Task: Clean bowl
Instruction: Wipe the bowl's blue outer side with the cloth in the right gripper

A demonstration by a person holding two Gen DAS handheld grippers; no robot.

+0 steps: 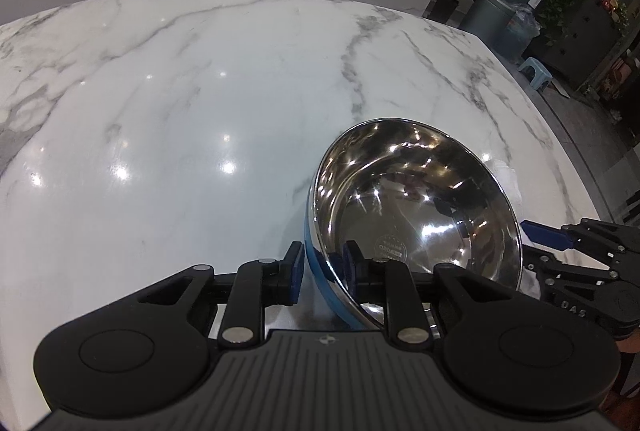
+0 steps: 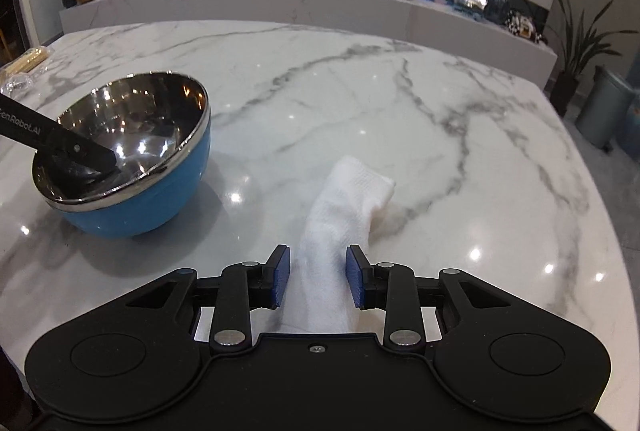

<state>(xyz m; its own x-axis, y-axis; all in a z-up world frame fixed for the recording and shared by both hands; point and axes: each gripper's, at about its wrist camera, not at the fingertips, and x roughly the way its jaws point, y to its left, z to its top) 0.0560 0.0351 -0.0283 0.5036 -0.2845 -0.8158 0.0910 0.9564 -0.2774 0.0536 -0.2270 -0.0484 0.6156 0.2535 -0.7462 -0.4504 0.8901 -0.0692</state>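
The bowl [image 2: 132, 159] (blue outside, steel inside) sits tilted on the marble table [image 2: 400, 111]. The left gripper [image 1: 323, 271] straddles its near rim, one blue pad inside the bowl and one outside against the blue wall; whether the pads actually pinch the rim I cannot tell. The right gripper [image 2: 318, 275] is apart, its fingers on either side of a white cloth [image 2: 344, 207] that lies on the table to the right of the bowl, near it but not touching, with a gap visible between each pad and the cloth
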